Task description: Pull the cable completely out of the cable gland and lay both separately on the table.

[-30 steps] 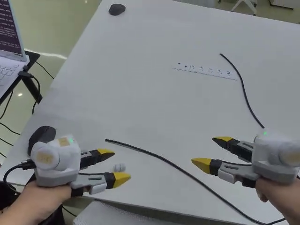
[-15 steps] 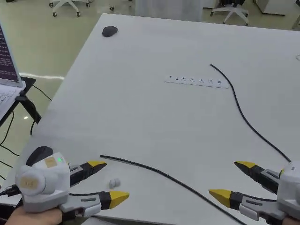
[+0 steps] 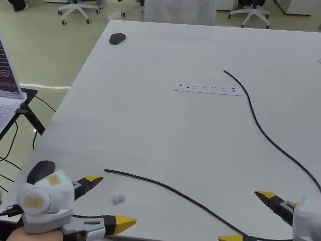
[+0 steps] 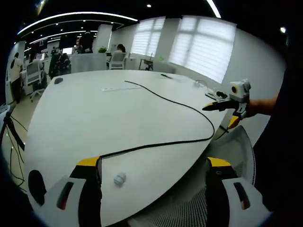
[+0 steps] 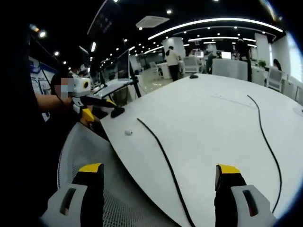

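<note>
Left claw (image 4: 153,165) and right claw (image 5: 159,169) gape empty beside the black cable (image 3: 175,191); one nudge could roll the cable gland (image 3: 118,199), at seven o'clock, off the worktop (image 3: 150,125).

- The cable gland (image 3: 118,199) is found on the bench (image 3: 150,125) at 7 o'clock, between the jaws of the left tool (image 3: 113,200).
- One end of the cable (image 3: 165,186) is placed just at the gland's 12 o'clock, apart from it.
- From there the cable is laid toward the right tool (image 3: 244,216) at 5 o'clock.
- A power strip (image 3: 205,89) is set at 1 o'clock, a mouse (image 3: 117,38) at 11 o'clock.
</note>
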A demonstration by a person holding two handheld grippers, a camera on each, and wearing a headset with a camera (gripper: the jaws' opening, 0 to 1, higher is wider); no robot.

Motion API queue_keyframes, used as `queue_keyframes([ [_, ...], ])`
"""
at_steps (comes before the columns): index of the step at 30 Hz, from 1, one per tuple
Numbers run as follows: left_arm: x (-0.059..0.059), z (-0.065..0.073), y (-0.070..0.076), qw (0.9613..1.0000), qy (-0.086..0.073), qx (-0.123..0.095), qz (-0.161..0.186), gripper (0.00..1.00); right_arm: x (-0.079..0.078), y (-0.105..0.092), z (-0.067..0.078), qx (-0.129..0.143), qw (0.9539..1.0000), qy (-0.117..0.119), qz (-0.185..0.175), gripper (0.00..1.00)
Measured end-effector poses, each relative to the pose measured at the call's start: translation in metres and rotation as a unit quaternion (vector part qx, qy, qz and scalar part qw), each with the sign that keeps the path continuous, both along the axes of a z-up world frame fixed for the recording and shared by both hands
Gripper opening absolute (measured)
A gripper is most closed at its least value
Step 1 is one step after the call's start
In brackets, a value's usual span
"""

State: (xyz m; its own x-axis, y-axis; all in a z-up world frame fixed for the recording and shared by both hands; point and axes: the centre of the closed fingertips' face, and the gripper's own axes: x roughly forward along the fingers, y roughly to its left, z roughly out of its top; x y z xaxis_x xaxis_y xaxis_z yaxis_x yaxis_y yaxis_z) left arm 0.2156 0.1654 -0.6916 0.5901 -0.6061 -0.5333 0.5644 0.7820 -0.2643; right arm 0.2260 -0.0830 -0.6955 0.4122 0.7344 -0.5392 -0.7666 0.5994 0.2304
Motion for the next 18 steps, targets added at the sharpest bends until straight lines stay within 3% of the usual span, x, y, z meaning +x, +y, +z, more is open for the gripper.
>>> queue_keyframes([
  [3,-0.004,-0.005,-0.001,0.9999,0.010,0.009,0.000,0.97,0.000,0.001,0.002,0.004,1.0000,0.004,0.005,0.99],
  [5,-0.009,-0.013,0.001,0.9992,0.037,0.015,0.002,0.99,0.000,0.000,0.002,0.004,1.0000,0.004,0.007,0.99],
  [15,-0.011,-0.019,0.007,0.9981,0.052,0.030,0.016,0.99,-0.006,-0.002,-0.006,0.000,0.9997,0.017,0.017,0.99],
  [18,-0.012,-0.020,0.007,0.9978,0.058,0.029,0.016,0.99,-0.007,-0.003,-0.010,0.000,0.9994,0.033,0.012,0.99],
])
